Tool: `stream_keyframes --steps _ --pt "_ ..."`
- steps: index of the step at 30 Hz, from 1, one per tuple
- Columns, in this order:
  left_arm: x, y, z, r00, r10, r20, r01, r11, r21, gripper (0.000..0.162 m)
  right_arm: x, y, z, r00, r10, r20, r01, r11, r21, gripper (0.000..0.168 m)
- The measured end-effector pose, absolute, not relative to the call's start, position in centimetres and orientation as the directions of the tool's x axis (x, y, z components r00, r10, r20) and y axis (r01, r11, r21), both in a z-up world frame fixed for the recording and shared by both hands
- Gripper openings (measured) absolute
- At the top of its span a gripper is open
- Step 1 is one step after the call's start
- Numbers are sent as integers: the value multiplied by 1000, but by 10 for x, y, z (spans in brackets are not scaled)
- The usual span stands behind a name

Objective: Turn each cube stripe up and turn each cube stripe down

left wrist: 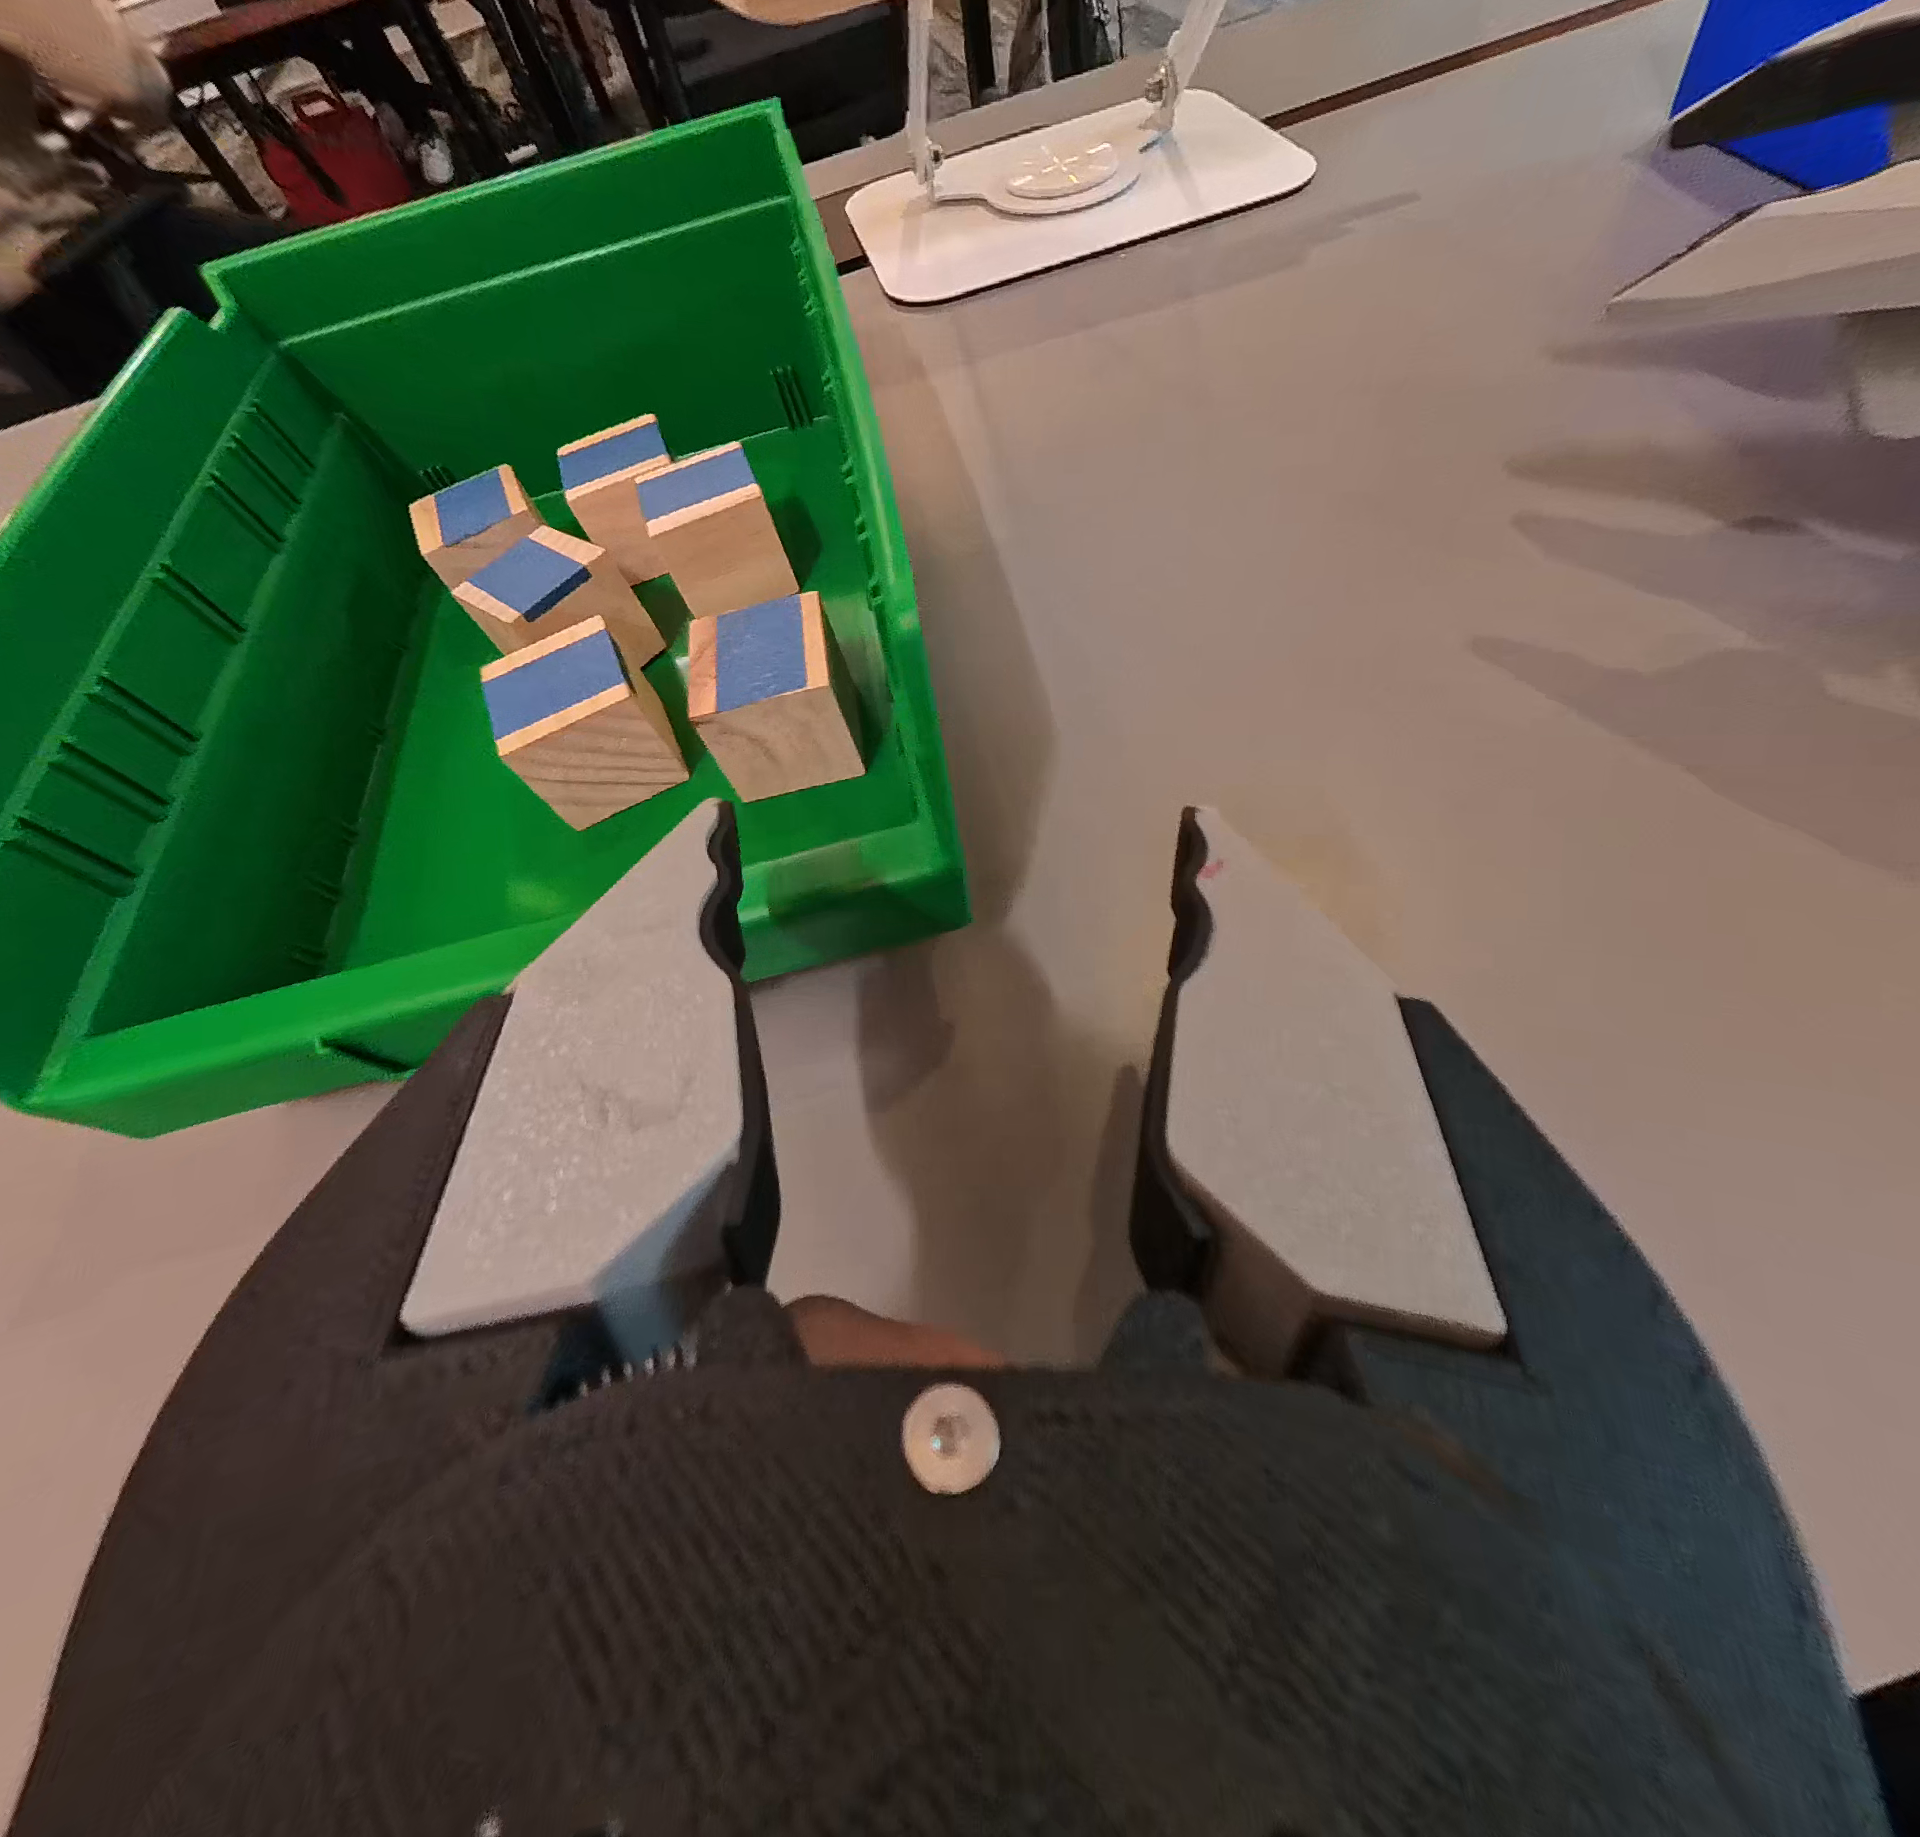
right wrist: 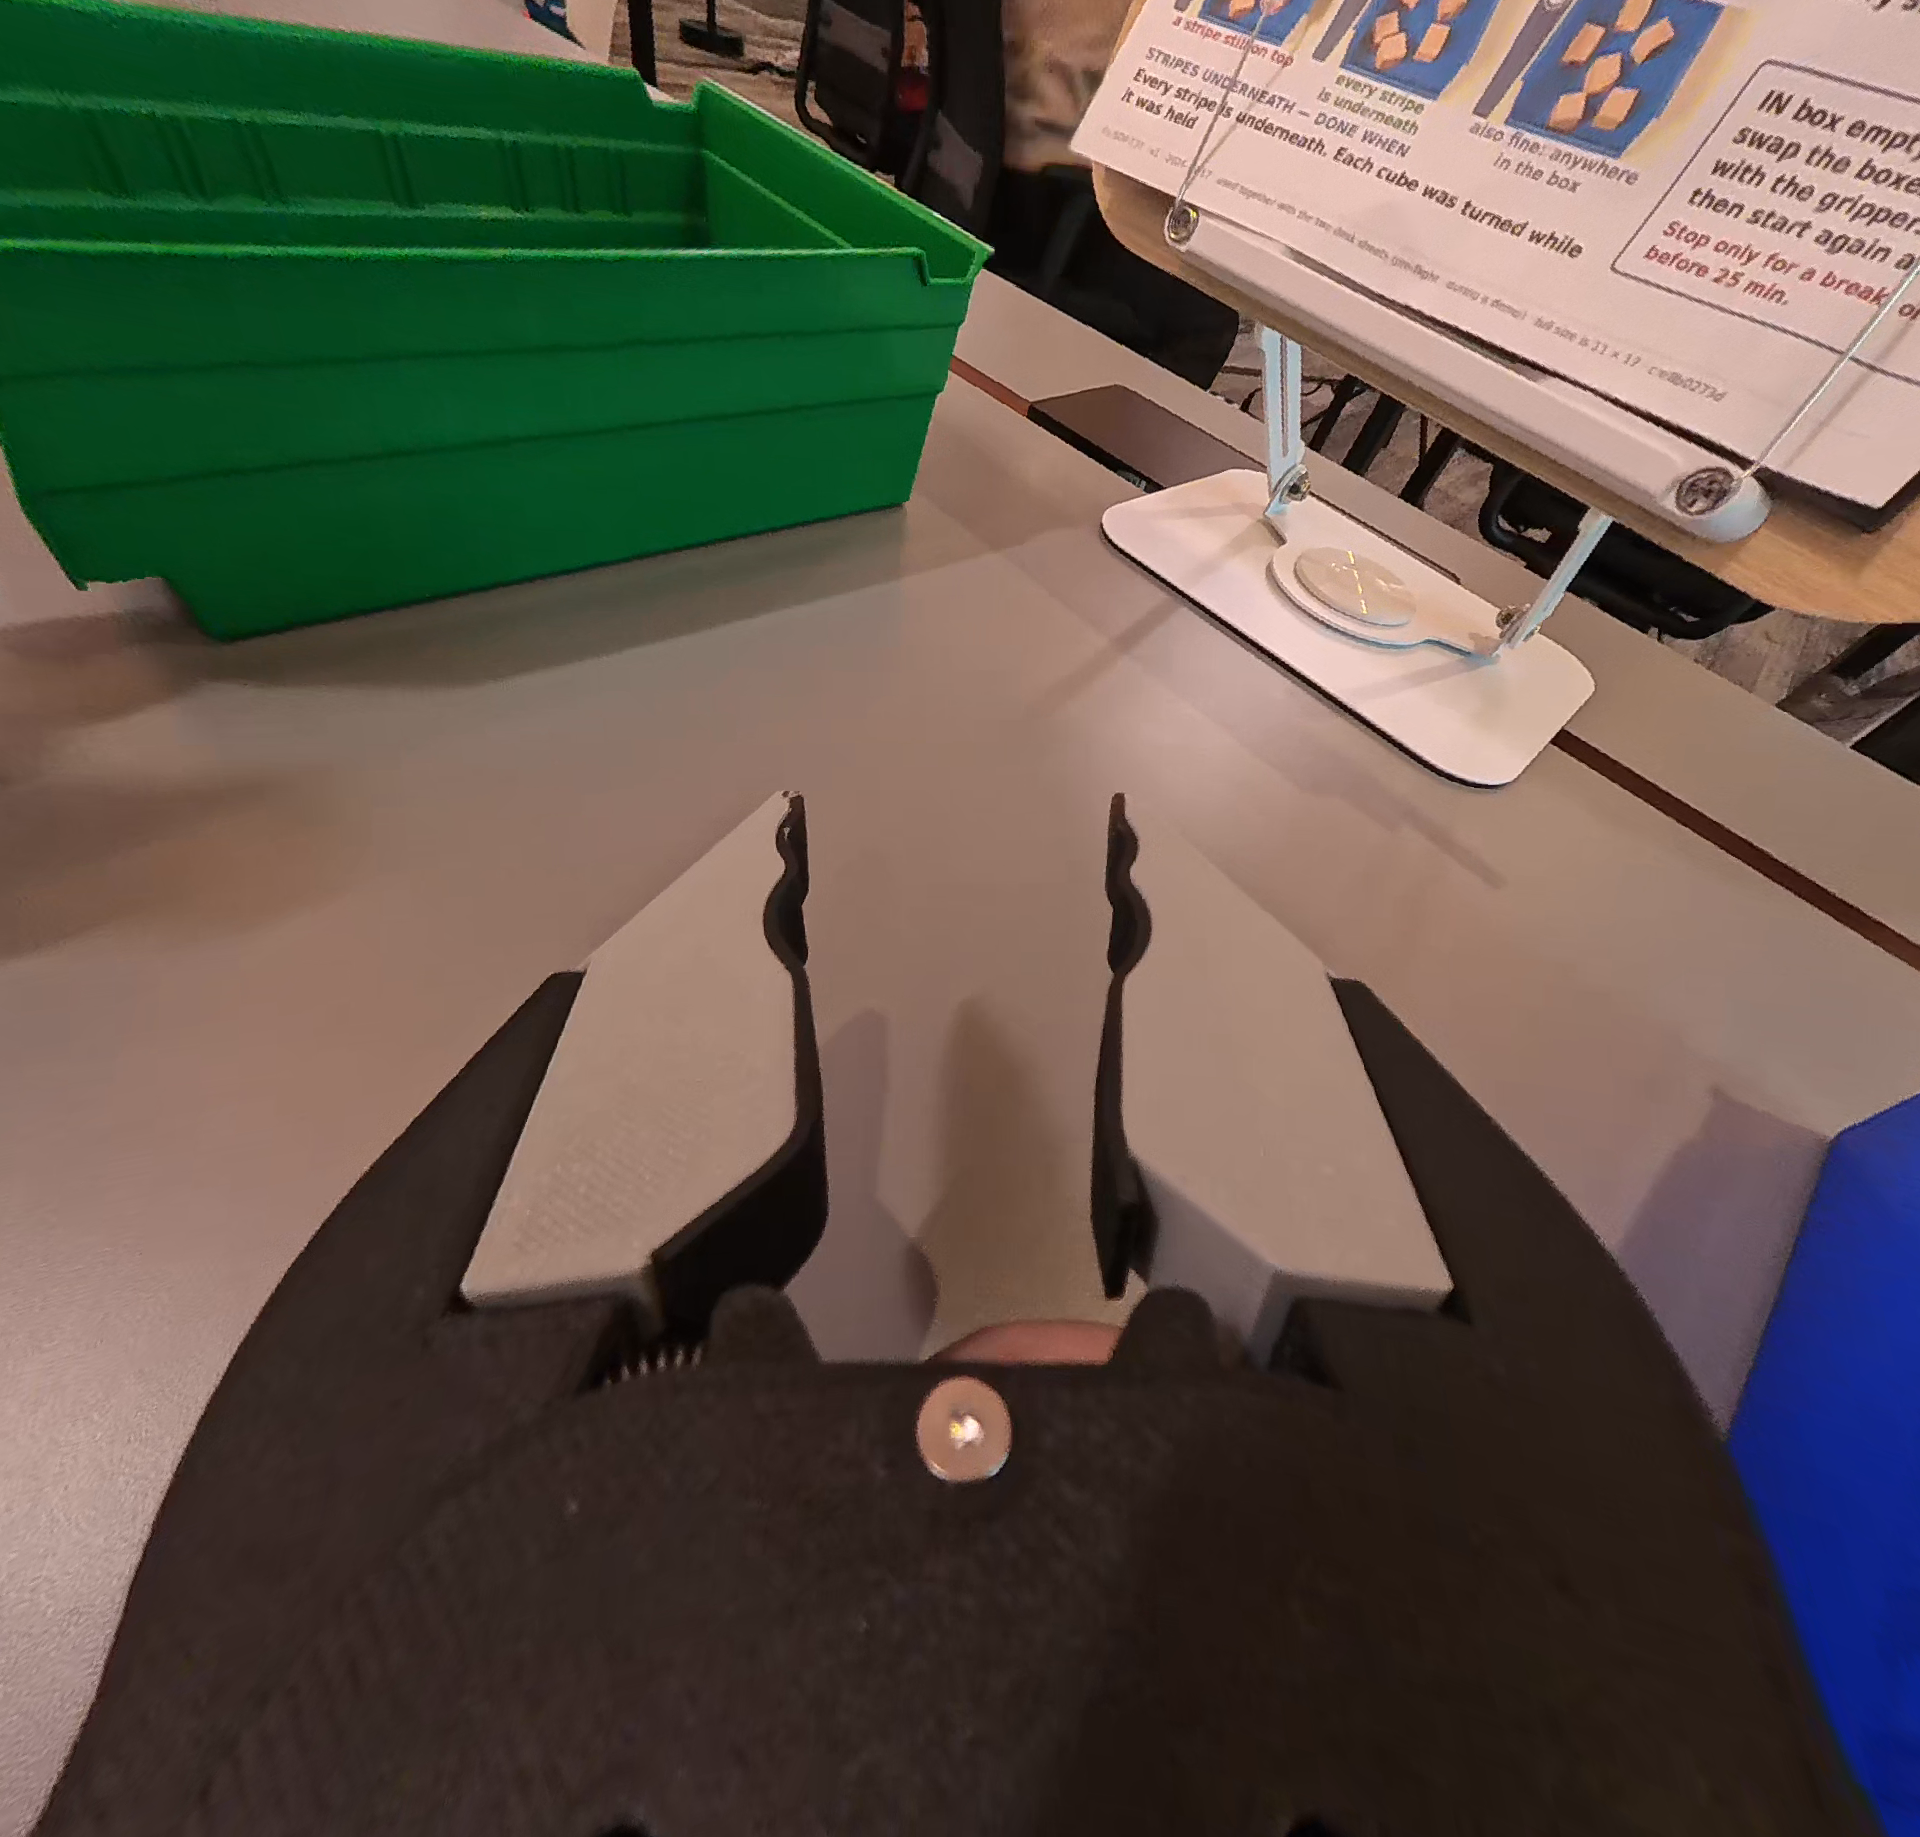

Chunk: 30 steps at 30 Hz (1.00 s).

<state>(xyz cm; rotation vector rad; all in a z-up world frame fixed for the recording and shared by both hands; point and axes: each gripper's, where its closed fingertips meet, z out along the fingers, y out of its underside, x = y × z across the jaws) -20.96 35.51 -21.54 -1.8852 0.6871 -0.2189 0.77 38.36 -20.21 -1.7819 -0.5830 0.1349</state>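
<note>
Here six cubes sit stripe-up in one green bin; both tongs gape empty.

The right hand-held gripper hangs empty, jaws apart, over the grey table near a green bin.

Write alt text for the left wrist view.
Six wooden cubes, each showing a blue stripe on top, stand clustered in a green bin on a grey table. The open, empty left gripper hovers near the bin's front corner; a white stand base sits behind.
</note>
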Motion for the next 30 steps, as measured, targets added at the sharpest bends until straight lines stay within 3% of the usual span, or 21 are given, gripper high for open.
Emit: stream_keyframes --steps 12,24,30 --pt "-262 372 -186 880 -471 -54 -210 -285 -935 79 14 382 -200 873 426 238 333 -163 -929 55" --pt "-262 397 -204 867 -497 -26 -217 -331 -918 72 21 386 -210 880 427 206 318 -210 -925 52" --pt "-242 400 -198 840 -537 -76 -256 -269 -928 72 26 387 -210 882 409 234 339 -207 -918 53"
